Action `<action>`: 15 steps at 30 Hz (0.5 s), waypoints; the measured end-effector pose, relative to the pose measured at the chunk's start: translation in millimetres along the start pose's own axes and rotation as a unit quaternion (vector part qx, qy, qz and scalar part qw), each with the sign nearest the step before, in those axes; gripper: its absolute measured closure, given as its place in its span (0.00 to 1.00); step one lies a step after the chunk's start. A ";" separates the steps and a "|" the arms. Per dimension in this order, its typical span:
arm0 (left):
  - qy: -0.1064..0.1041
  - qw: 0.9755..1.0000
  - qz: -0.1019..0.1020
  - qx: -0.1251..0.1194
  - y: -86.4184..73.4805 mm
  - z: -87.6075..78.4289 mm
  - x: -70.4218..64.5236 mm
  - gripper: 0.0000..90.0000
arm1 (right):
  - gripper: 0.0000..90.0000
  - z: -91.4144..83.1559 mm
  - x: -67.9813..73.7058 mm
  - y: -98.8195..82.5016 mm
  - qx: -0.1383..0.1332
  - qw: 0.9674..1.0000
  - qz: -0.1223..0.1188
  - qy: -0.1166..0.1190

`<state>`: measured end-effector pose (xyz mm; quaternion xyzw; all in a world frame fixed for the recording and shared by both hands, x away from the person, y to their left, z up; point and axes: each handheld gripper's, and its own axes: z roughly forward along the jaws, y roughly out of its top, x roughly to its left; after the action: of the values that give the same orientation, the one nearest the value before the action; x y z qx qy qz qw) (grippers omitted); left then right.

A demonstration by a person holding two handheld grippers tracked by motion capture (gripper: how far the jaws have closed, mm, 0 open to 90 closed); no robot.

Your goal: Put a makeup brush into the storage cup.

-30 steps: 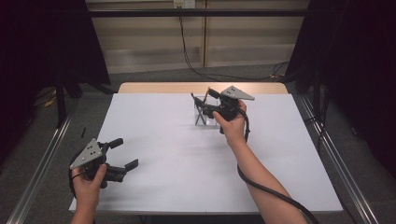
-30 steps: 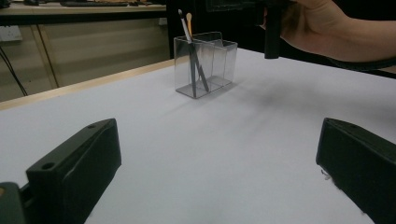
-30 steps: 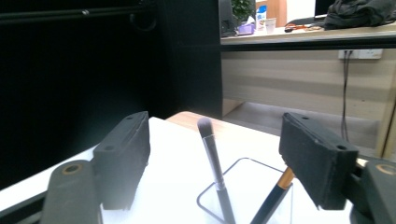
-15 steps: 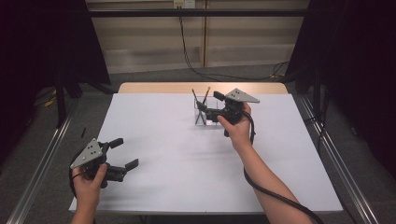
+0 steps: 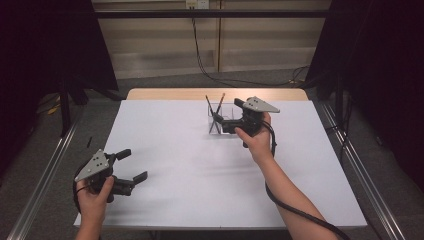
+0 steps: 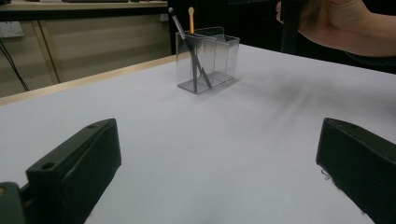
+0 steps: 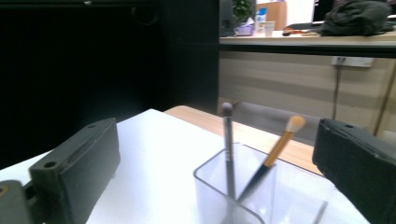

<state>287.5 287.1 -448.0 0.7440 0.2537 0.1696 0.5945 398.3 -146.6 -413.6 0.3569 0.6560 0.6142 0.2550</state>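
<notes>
1. Beside the clear holder [image 5: 223, 119] at the tabletop's [image 5: 200, 165] far middle: your right claw [image 5: 226, 122], jaws just opened wide, nothing between them.
2. Inside that holder: dark brush [image 7: 227, 148] and orange-handled brush [image 7: 275, 151], leaning.
3. Well short of the holder: left claw [image 5: 134, 165], wide, empty.
4. Step: release apparently finished; next, withdraw without tipping the holder.

- A white sheet [image 5: 165, 150] covers the table; a strip of pale wood [image 5: 165, 94] shows along its far edge.
- Grey carpet floor [image 5: 165, 81] lies beyond it.
- A beige panelled wall [image 5: 150, 45] stands behind, with a cable [image 5: 197, 50] hanging down.
- Black curtains [image 5: 380, 60] flank both sides.
- Metal rails [image 5: 360, 165] run along the table.
</notes>
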 end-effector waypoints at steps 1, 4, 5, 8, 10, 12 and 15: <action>0.001 1.000 0.003 0.001 0.5 -0.6 0.2 0.00 | 0.00 -0.9 -0.1 0.4 0.001 1.000 0.001 0.000; 0.002 1.000 0.003 0.002 0.6 -1.2 -0.2 0.00 | 0.00 -4.0 -1.1 1.4 0.003 1.000 -0.007 -0.004; 0.001 1.000 0.001 0.001 0.3 -1.4 -0.6 0.00 | 0.00 -4.9 -1.4 1.7 0.002 1.000 -0.008 -0.004; 0.002 1.000 0.001 0.001 -0.1 -2.2 -0.8 0.00 | 0.00 -8.1 -2.3 2.3 0.004 1.000 -0.012 -0.005; 0.004 1.000 0.001 0.000 0.1 -3.0 -0.9 0.00 | 0.00 -10.2 -2.4 1.5 0.007 1.000 -0.021 -0.010; 0.004 1.000 0.000 -0.001 0.2 -3.4 -0.9 0.00 | 0.00 -11.6 -2.8 0.3 0.009 1.000 -0.022 -0.003; 0.003 1.000 0.001 0.000 -0.3 -3.0 -0.6 0.00 | 0.00 -14.5 -2.7 -0.9 0.012 1.000 -0.029 0.000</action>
<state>285.3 289.2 -447.5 0.7438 0.2552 0.1725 0.5932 388.6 -157.8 -413.2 0.3413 0.6734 0.5984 0.2682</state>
